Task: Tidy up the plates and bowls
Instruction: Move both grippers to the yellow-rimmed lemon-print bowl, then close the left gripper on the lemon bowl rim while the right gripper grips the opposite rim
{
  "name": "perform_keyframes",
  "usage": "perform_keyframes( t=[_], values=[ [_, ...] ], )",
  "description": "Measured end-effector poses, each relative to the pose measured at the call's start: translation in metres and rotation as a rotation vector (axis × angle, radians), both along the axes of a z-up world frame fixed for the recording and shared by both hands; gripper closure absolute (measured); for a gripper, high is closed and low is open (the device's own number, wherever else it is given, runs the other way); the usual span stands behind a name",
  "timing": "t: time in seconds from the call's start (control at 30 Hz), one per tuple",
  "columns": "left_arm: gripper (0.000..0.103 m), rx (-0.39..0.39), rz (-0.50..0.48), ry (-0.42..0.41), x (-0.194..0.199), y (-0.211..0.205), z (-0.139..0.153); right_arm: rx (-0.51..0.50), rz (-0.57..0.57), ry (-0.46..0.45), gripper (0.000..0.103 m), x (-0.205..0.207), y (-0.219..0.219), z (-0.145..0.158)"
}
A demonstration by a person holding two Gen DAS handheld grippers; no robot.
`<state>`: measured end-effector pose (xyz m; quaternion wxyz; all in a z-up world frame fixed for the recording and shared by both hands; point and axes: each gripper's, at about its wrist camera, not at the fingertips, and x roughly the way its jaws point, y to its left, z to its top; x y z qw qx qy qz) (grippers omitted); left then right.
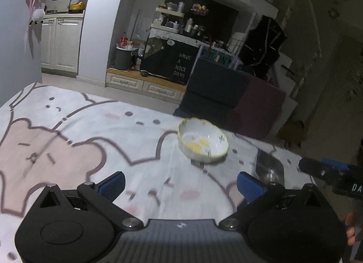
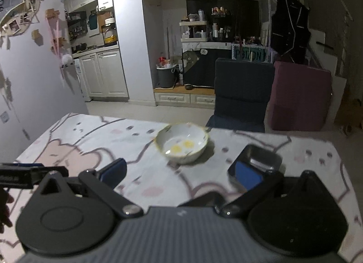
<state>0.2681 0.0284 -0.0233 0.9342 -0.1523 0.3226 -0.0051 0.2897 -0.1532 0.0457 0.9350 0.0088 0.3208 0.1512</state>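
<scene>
- A white bowl (image 1: 202, 140) with a yellow-edged scalloped rim and yellow fruit print inside stands upright near the far edge of the counter (image 1: 90, 126), which is covered in a pink-and-white cartoon cloth.
- The left gripper (image 1: 180, 183) hovers above the cloth, its blue-padded fingers (image 1: 112, 184) spread wide and holding nothing; the bowl sits ahead of it, slightly right of centre and well apart from the pads.
- The right gripper (image 2: 180, 173) is likewise released, fingers (image 2: 112, 172) parted and empty, with the bowl (image 2: 182, 146) ahead of the gap between them.
- A shallow square metal tray (image 2: 261, 160) lies on the cloth to the right of the bowl, near but apart from it; the right gripper's right-hand pad overlaps its near edge in view, though whether they touch cannot be told.
- In the left wrist view the same tray (image 1: 270, 166) appears as a blurred, shiny patch, possibly empty.
- A dark blue chair (image 2: 242, 95) stands just beyond the counter's far edge.
</scene>
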Motion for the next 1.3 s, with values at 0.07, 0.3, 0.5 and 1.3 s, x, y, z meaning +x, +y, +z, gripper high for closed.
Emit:
perform_keyframes(
  t=[0.07,0.3,0.5,1.3],
  values=[
    [0.000,-0.009,0.026,-0.004,0.021,-0.006,-0.005,0.000,0.015,-0.002,0.000,0.027,-0.006,-0.006],
    [0.000,-0.044,0.130,0.016,0.098,-0.020,-0.036,-0.039,0.047,-0.014,0.000,0.114,-0.021,-0.034],
    [0.001,-0.097,0.191,0.059,0.150,-0.026,-0.069,0.001,0.071,0.053,0.008,0.178,-0.028,-0.064],
    [0.083,-0.250,0.146,0.214,0.218,-0.012,-0.133,0.069,0.143,0.309,0.072,0.296,0.022,-0.157]
  ],
)
